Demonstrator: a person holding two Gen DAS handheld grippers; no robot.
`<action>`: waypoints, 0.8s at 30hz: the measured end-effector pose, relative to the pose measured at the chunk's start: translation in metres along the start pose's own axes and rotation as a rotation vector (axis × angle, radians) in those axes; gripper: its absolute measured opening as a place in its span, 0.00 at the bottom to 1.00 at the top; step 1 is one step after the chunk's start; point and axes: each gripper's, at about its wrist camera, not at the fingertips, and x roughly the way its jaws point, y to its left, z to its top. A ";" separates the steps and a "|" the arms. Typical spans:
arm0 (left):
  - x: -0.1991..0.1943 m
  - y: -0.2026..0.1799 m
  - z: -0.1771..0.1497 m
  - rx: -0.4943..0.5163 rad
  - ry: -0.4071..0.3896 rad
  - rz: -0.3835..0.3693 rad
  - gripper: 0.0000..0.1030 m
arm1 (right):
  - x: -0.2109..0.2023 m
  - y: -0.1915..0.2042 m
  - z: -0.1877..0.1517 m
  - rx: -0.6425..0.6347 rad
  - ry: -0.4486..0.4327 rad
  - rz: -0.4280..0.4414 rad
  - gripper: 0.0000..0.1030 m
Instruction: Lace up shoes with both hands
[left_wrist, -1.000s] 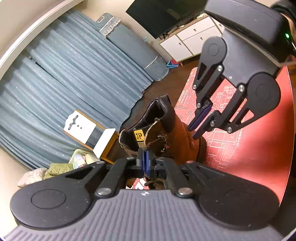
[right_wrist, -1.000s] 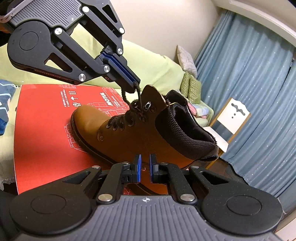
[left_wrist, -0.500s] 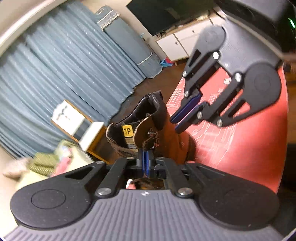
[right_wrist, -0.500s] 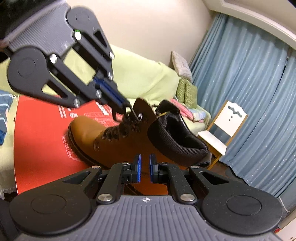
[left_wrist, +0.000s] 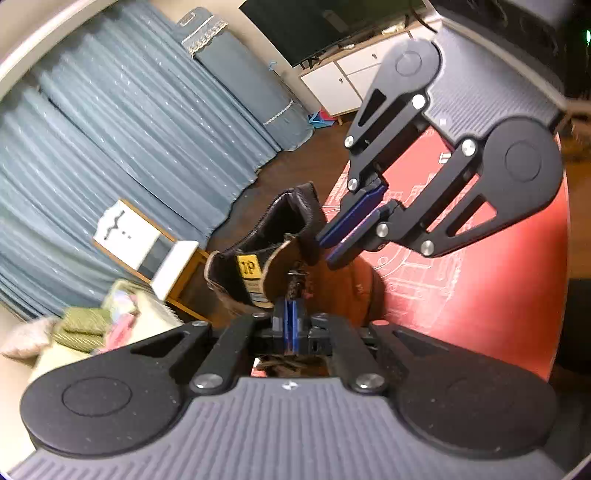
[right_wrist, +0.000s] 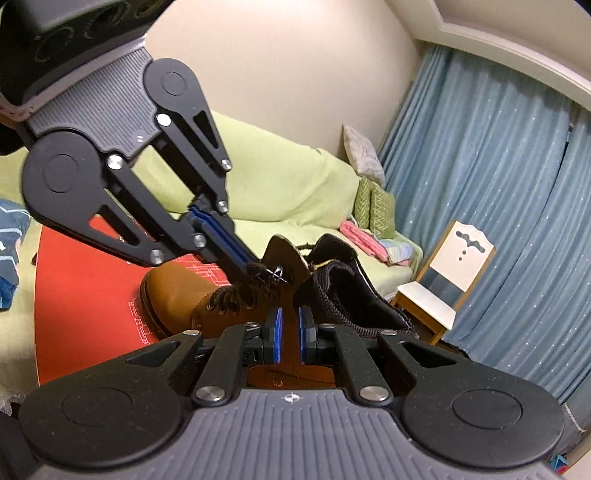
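The left tool (left_wrist: 290, 319) has its blue pads pressed together on the dark lace (left_wrist: 293, 286) at the top of the boot's (right_wrist: 192, 295) lacing; in the right wrist view the same tool (right_wrist: 255, 269) comes down from the upper left, and its tips meet the lace (right_wrist: 271, 273) beside a metal eyelet. Where the lace runs beyond the pads is hard to make out, since the knot of cord there is dark and small.

The right tool (right_wrist: 289, 334) stands with a narrow gap between its pads and nothing between them. It sits close against the near side of the boot, so the boot's lower side and sole are hidden behind its body. In the left wrist view it (left_wrist: 332, 243) hangs over the boot's brown flank, tips just beside the dark collar (left_wrist: 295, 214).

The boot (left_wrist: 332, 291) lies on a red sheet (right_wrist: 81, 295) printed with white line drawings. Its heel end reaches toward the sheet's edge nearest the blue curtains (right_wrist: 498, 184). What carries the sheet cannot be told. Beyond are a green sofa (right_wrist: 277, 184), a white chair (right_wrist: 454, 273) and, cut off at the top, a dark screen (left_wrist: 314, 26).
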 end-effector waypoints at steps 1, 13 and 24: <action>0.001 -0.001 0.001 0.016 0.003 0.003 0.02 | -0.001 0.000 0.001 -0.004 -0.005 0.000 0.06; 0.014 0.001 0.004 0.047 0.014 -0.017 0.05 | 0.003 0.026 0.005 -0.226 -0.007 -0.075 0.06; 0.016 0.006 0.006 0.090 0.009 -0.016 0.06 | 0.018 0.056 -0.005 -0.418 -0.046 -0.217 0.04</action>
